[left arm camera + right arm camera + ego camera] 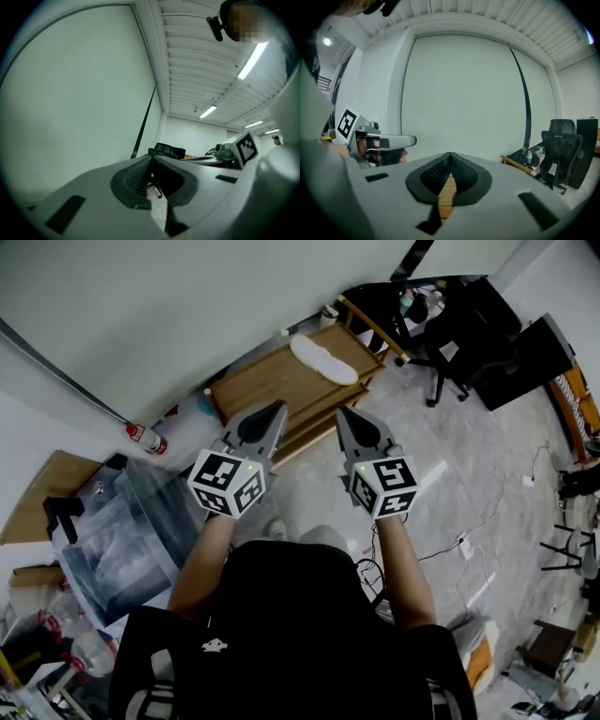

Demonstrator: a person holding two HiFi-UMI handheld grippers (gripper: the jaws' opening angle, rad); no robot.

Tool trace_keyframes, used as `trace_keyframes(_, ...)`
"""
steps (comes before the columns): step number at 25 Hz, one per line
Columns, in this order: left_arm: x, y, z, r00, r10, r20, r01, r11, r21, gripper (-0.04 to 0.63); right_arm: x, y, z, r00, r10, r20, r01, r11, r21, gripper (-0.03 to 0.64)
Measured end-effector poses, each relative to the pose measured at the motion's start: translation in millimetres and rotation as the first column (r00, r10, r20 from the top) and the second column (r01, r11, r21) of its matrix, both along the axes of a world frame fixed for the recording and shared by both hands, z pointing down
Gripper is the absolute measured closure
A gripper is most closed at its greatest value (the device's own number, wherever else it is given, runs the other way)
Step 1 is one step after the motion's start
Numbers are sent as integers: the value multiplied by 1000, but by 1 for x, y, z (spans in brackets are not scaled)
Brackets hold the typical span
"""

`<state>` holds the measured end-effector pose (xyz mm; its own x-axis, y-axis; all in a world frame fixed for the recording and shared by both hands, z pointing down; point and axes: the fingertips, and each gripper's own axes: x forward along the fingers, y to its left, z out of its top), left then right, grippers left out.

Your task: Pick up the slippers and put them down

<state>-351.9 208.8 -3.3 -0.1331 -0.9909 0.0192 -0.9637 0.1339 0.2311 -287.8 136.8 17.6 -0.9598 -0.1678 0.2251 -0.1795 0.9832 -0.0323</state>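
Note:
A pair of white slippers [323, 359] lies side by side on top of a low wooden rack [262, 381] against the wall. My left gripper [278, 409] and right gripper [341, 412] are held out side by side in front of me, short of the rack's near edge and pointing toward it. Both have their jaws shut to a point with nothing between them. In the left gripper view the left gripper [151, 158] shows its pads touching. The right gripper [450, 154] is likewise shut, with the wood of the rack [447, 197] showing below its tips.
A black office chair [459, 343] stands right of the rack. A red and white can [145, 437] and clear plastic bins [131, 521] sit at the left by the wall. Cables [469, 535] trail over the stone floor at the right.

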Motion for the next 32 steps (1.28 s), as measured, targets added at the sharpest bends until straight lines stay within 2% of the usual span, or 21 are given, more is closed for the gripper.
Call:
trace_keyframes(13, -13, -28, 29, 999, 24, -37, -26, 999, -41, 583, -13, -33, 29, 998, 25, -64, -26, 999, -19, 618)
trace_keyframes(32, -66, -161, 77, 996, -1, -86, -13, 987, -157, 583, -75, -159, 86, 990, -46, -135, 31, 993, -115, 618)
